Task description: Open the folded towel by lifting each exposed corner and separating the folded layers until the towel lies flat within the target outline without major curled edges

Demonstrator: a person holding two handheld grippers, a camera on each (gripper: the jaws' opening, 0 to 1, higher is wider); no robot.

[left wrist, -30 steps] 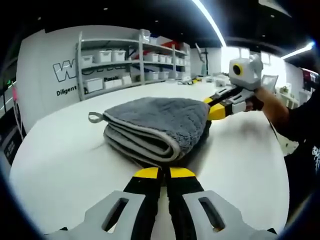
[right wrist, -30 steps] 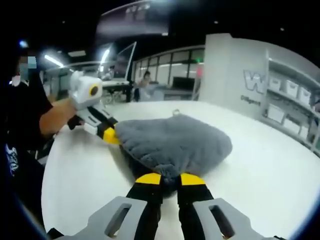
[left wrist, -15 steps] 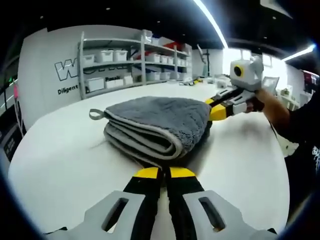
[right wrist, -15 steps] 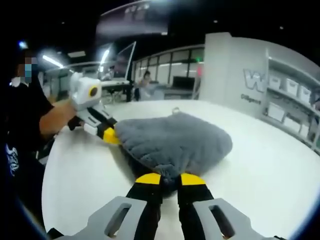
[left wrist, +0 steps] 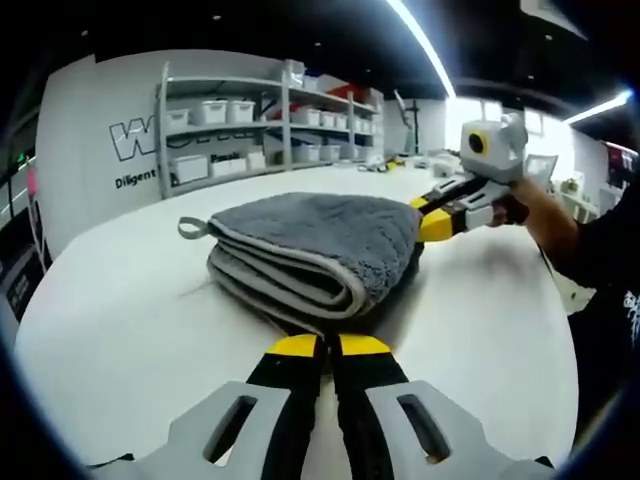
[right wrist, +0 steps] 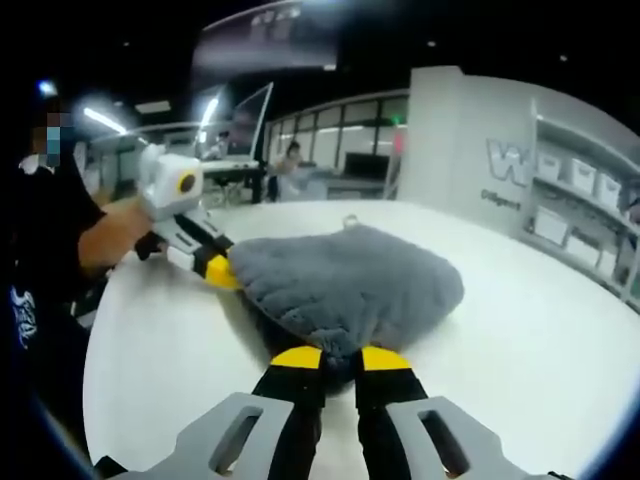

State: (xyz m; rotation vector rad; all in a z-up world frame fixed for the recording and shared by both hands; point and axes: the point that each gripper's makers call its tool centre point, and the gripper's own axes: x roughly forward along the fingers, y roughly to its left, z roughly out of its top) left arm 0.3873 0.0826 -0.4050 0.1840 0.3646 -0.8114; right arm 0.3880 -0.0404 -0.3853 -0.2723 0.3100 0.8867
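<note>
The folded grey plush microfibre towel (left wrist: 315, 250) lies on the round white table (left wrist: 120, 320), bunched several layers thick, with its grey hanging loop (left wrist: 188, 233) at one corner.

**Gripper state.** The left gripper (left wrist: 320, 347) has its yellow-tipped jaws drawn together on the towel's near corner, with pile visible between the tips. In the right gripper view the right gripper (right wrist: 340, 358) is likewise clamped on a corner of the towel (right wrist: 350, 285), the fabric rising into a pinched peak at the tips. The left gripper (right wrist: 220, 272) appears there at the adjacent corner, and the right gripper (left wrist: 432, 222) shows across the bundle in the left gripper view.

**Handling.** The towel is judged soft, limp and light, with a deep pile that offers good friction. It will drape and sag rather than hold shape, so layers may cling together. Hold only the top layer at the bound grey edge (left wrist: 290, 262), not the whole stack.

**Orientation.** In the left gripper view the rounded fold faces the left gripper and the loop corner points away to the left. The long axis of the bundle appears to run from the loop corner toward the right gripper. No target outline can be made out on the table.
</note>
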